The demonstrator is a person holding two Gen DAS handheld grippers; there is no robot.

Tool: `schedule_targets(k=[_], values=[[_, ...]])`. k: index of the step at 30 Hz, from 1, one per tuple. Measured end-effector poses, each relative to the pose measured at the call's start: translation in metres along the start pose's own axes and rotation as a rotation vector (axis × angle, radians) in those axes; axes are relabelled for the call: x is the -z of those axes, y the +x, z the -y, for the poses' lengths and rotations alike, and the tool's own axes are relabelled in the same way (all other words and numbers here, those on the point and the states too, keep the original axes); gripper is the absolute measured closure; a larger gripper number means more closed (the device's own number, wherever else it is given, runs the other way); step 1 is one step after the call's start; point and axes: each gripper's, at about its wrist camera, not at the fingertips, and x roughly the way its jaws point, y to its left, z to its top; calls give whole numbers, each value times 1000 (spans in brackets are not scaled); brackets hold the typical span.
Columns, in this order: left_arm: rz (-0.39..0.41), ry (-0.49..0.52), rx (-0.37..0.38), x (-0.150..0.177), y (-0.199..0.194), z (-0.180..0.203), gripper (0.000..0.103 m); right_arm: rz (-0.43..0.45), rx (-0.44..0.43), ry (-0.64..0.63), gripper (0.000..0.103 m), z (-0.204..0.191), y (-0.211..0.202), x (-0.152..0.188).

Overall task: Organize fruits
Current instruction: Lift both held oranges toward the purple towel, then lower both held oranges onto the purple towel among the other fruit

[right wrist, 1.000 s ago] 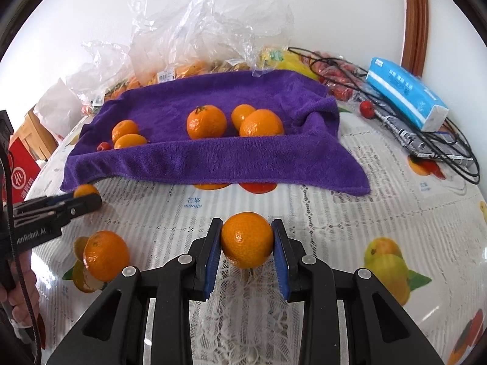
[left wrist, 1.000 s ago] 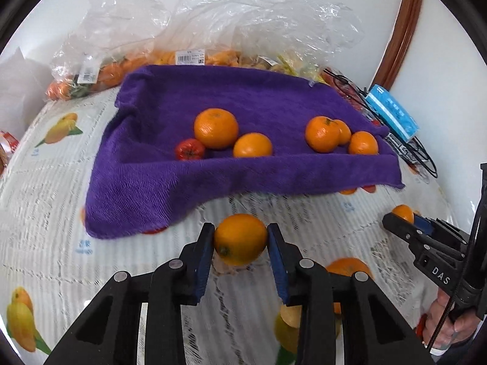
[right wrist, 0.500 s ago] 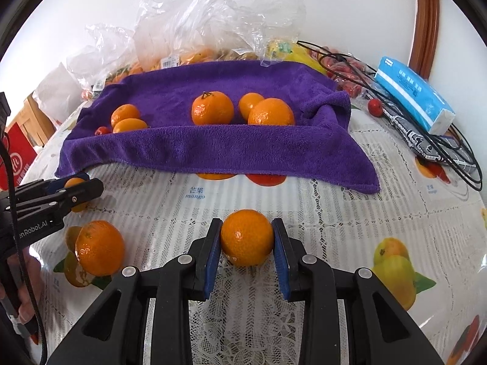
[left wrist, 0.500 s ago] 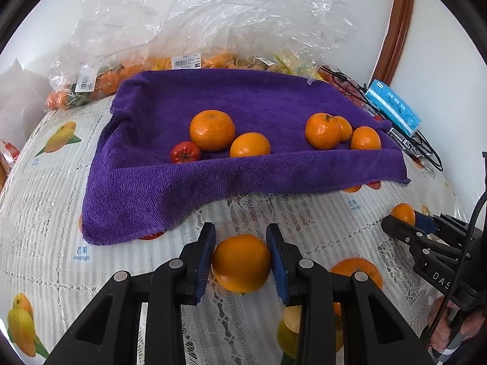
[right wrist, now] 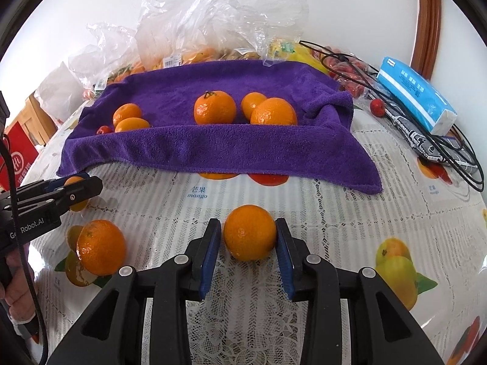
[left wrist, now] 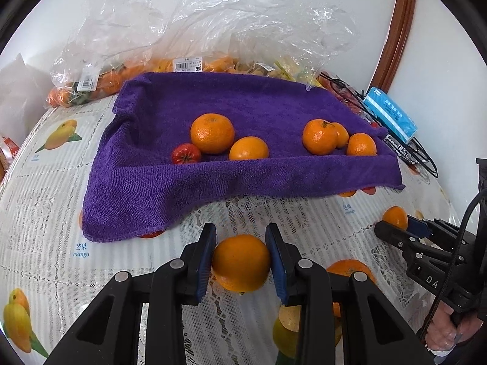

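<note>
My left gripper [left wrist: 240, 234] is shut on an orange [left wrist: 240, 261] just above the tablecloth, in front of the purple towel [left wrist: 146, 188]. My right gripper [right wrist: 248, 225] has its jaws opening around a second orange [right wrist: 250, 232] that rests on the table; a thin gap shows at the left pad. Several oranges [left wrist: 212, 133] and a small red fruit [left wrist: 186, 153] lie on the towel [right wrist: 213, 149]. A loose orange [right wrist: 101, 247] sits on the table between the two grippers. The right wrist view shows the left gripper [right wrist: 76, 188] from the side.
Clear plastic bags of fruit [left wrist: 213, 30] pile up behind the towel against the wall. A blue tissue pack [right wrist: 417, 100], black cables [right wrist: 450, 152] and a small red fruit [right wrist: 377, 106] lie at the right. A red box [right wrist: 18, 158] stands at the left edge.
The orange in my left gripper now sits deeper between the pads. My right jaws have parted slightly from their orange, which stays on the table.
</note>
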Motion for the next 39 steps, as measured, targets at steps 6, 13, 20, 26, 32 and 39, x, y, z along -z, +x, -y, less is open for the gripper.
schedule_targets(k=[6,13,20,26,32,39], values=[[22,15,16,0,-5,3,71,14,-5,52,71,9,-3,1],[45,-9,46,-3,-15,-1,71,42,-4,80,71,12,-17,-3],[70,-36,74,-19,-34,-1,71,120,2,43,71,4,-43,-31],[118,-31,46,-46,-44,2,71,172,0,39,71,-2,-46,-61],[153,-47,24,-72,-37,-2,71,196,0,34,71,-8,-41,-87],[180,-67,6,-103,-20,-9,71,215,5,21,71,-11,-26,-122]])
